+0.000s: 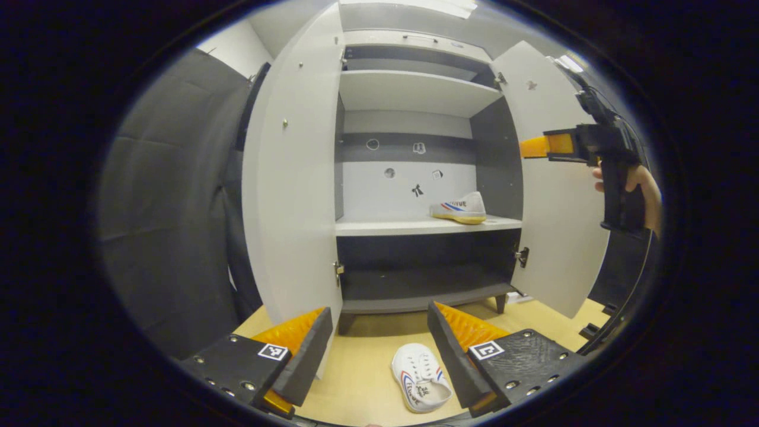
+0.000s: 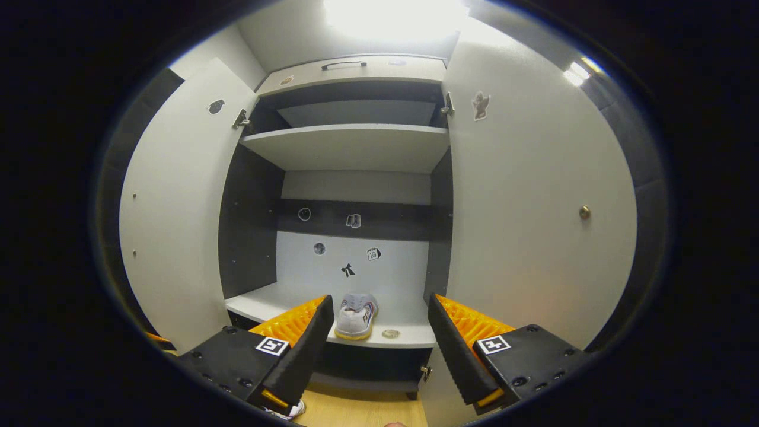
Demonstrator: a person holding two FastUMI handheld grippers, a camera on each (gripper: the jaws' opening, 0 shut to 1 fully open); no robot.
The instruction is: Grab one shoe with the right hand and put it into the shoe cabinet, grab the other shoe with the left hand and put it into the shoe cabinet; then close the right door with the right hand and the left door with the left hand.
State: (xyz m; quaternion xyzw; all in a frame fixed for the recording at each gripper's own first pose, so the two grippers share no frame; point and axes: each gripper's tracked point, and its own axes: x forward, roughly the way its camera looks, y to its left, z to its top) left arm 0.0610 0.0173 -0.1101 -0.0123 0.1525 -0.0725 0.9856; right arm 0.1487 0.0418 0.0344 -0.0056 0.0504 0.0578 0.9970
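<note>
The shoe cabinet [image 1: 415,178] stands on short legs on a light wooden floor [image 1: 362,379], with both doors swung fully open. The left door [image 1: 293,178] and the right door [image 1: 557,196] are pale panels; the interior alternates pale shelves and dark side walls, and small stickers mark the back panel [image 1: 409,184]. One shoe [image 1: 459,209] rests on the middle shelf [image 1: 415,225], at its right end, close to the dark side wall; in the right gripper view the same shoe [image 2: 356,316] stands heel toward the camera on that shelf, just beside a small round disc [image 2: 390,334]. The other shoe [image 1: 421,378] lies on the floor in front of the cabinet, opening upward, directly ahead of the left tongs [image 1: 379,344], whose fingers are spread apart and touch nothing. The right tongs [image 2: 379,332] are likewise spread apart and empty, aimed into the cabinet at middle-shelf level. In the left gripper view the right tongs [image 1: 536,146] appear in front of the right door, held by a hand [image 1: 640,184]. Dark cloth [image 1: 172,207] hangs to the left of the cabinet. A ceiling light [image 2: 391,15] glares above the cabinet top.
</note>
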